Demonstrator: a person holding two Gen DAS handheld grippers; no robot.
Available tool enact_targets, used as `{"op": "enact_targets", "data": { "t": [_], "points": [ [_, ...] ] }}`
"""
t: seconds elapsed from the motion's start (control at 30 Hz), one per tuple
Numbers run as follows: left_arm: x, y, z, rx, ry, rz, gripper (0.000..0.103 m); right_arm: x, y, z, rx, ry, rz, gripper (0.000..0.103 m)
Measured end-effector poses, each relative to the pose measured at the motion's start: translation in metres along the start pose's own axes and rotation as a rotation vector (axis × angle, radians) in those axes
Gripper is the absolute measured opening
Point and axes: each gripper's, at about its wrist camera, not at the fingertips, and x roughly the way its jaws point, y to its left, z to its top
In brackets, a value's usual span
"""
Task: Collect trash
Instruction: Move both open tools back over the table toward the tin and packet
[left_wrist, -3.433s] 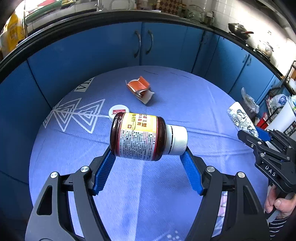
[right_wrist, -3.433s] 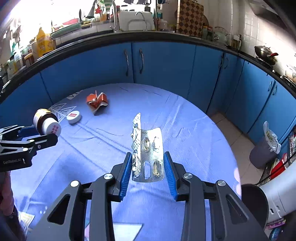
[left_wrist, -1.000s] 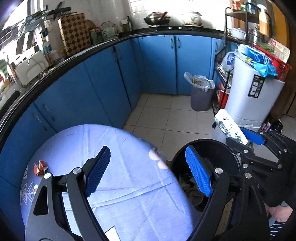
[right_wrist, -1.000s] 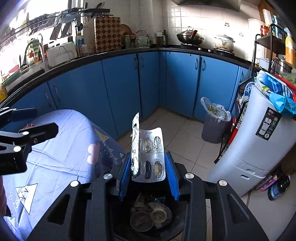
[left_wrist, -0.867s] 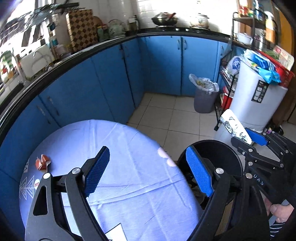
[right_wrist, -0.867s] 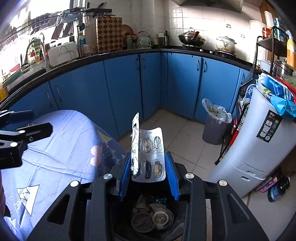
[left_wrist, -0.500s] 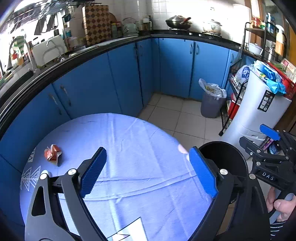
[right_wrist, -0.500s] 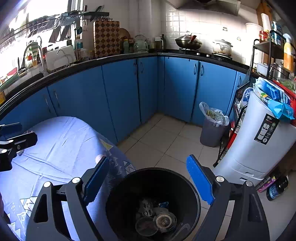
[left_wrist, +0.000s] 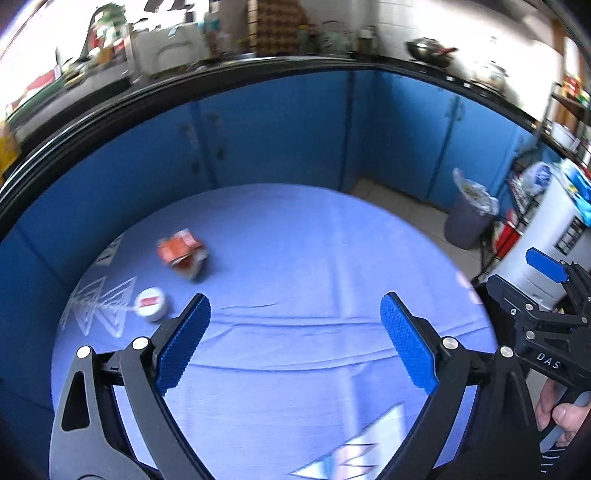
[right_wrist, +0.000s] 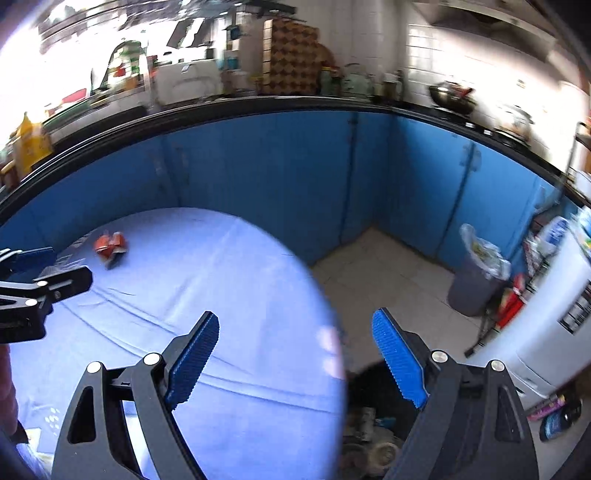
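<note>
A crumpled orange carton (left_wrist: 183, 254) lies on the blue tablecloth (left_wrist: 295, 258) at the far left; it also shows in the right wrist view (right_wrist: 110, 246). A small white round lid (left_wrist: 150, 303) lies nearer, by the white triangle print. My left gripper (left_wrist: 293, 339) is open and empty above the table's middle. My right gripper (right_wrist: 295, 356) is open and empty over the table's right edge, above the black trash bin (right_wrist: 373, 424) with rubbish inside. The right gripper also shows at the right of the left wrist view (left_wrist: 546, 295).
Blue kitchen cabinets (left_wrist: 280, 129) curve behind the table. A grey bin with a bag (right_wrist: 476, 277) and a white appliance (right_wrist: 546, 325) stand on the tiled floor (right_wrist: 388, 273) to the right.
Both grippers have swung left from the black bin back toward the table. The right gripper let go of the blister pack about half a second ago and stays open.
</note>
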Motion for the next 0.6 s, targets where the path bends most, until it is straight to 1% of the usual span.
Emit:
{"op": "enact_targets", "data": {
  "t": [0.23, 0.37, 0.4, 0.47, 0.53, 0.6],
  "points": [
    [0.013, 0.072, -0.012, -0.080, 0.025, 0.087, 0.092, 0.026, 0.070, 0.018, -0.073, 0.013, 0.091, 0.083],
    [0.031, 0.112, -0.021, -0.124, 0.056, 0.130, 0.090, 0.043, 0.104, 0.027, -0.109, 0.031, 0.129, 0.083],
    [0.037, 0.121, -0.023, -0.139, 0.070, 0.133, 0.088, 0.048, 0.113, 0.028, -0.116, 0.039, 0.137, 0.083],
    [0.051, 0.141, -0.028, -0.172, 0.109, 0.112, 0.078, 0.054, 0.127, 0.030, -0.130, 0.048, 0.147, 0.083],
    [0.062, 0.151, -0.030, -0.192, 0.135, 0.098, 0.075, 0.060, 0.140, 0.033, -0.150, 0.055, 0.152, 0.083],
    [0.068, 0.158, -0.032, -0.197, 0.146, 0.088, 0.074, 0.066, 0.150, 0.035, -0.159, 0.061, 0.154, 0.083]
  ]
}}
